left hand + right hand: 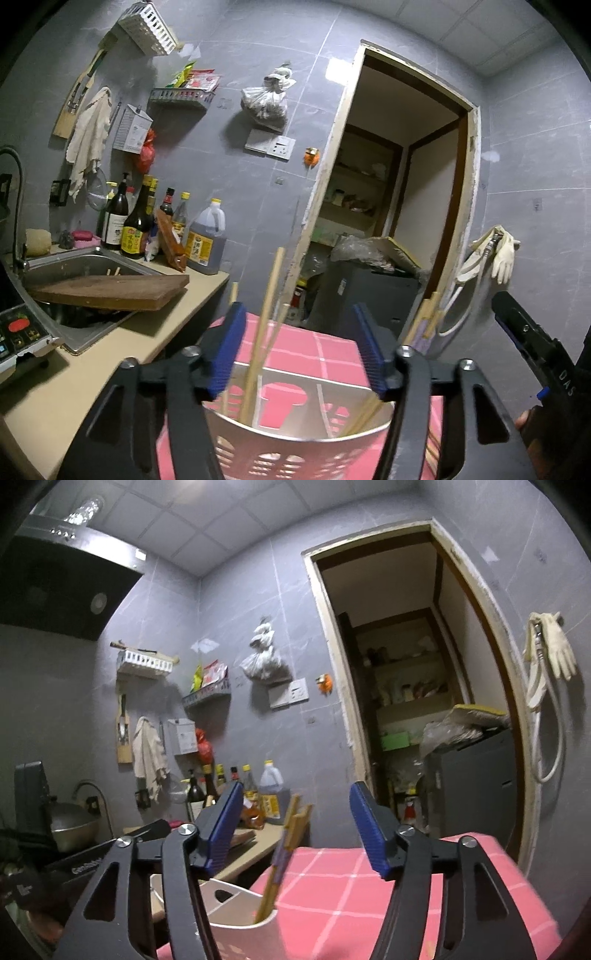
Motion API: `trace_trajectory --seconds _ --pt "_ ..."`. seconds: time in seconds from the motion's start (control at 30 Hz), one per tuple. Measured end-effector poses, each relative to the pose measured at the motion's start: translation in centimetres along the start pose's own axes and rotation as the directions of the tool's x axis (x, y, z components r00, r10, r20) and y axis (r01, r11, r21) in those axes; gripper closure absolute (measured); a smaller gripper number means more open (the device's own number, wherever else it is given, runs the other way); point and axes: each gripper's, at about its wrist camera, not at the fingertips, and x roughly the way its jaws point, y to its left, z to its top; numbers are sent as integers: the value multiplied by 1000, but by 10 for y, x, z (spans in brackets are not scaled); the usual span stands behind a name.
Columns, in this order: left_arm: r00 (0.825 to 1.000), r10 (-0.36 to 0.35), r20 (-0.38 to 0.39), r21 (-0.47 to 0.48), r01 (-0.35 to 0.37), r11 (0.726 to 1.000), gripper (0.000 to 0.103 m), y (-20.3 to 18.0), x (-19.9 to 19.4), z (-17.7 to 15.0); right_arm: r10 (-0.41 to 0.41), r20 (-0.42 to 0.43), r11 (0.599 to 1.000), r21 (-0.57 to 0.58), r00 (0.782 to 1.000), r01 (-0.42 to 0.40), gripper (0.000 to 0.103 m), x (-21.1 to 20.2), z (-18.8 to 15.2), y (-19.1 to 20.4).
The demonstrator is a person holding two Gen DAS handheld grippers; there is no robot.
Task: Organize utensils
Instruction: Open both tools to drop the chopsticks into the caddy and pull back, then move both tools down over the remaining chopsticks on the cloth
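A white perforated utensil holder (295,443) stands on a pink checked cloth (332,350). Several bamboo chopsticks (266,314) lean in its left part and others (424,321) lean in its right part. My left gripper (299,350) is open and empty, its blue pads either side of the holder's mouth. My right gripper (295,834) is open and empty above the cloth (351,886), with the holder (240,915) and chopsticks (291,834) low between its fingers. The right gripper also shows at the right edge of the left wrist view (532,343).
A counter (110,354) at the left holds a steel sink (74,266) with a wooden cutting board (110,291) across it, sauce bottles (136,221) and an oil jug (207,240). A doorway (388,203) opens ahead with a dark bin (362,295) inside. Gloves (502,251) hang at right.
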Motion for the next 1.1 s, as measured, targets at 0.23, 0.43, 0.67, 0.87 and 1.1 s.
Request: trace_trajectory --seconds 0.23,0.43,0.67,0.87,1.1 --pt "998 -60 -10 7 60 998 21 -30 -8 -2 -71 9 997 -5 997 72 11 -38 20 -29" --pt "993 -117 -24 5 117 993 8 -56 -12 -11 -122 14 992 -38 992 122 0 -66 27 -46" --pt "981 -172 -88 26 175 984 7 -88 -8 -26 -179 -62 981 -90 982 174 0 -82 20 -65" --pt "968 -183 -170 51 194 980 7 -112 1 -53 -219 -169 973 -116 961 201 0 -87 -1 -84" --pt "951 -166 -261 81 192 978 7 -126 14 -85 -234 -240 971 -105 942 215 0 -87 -25 -102"
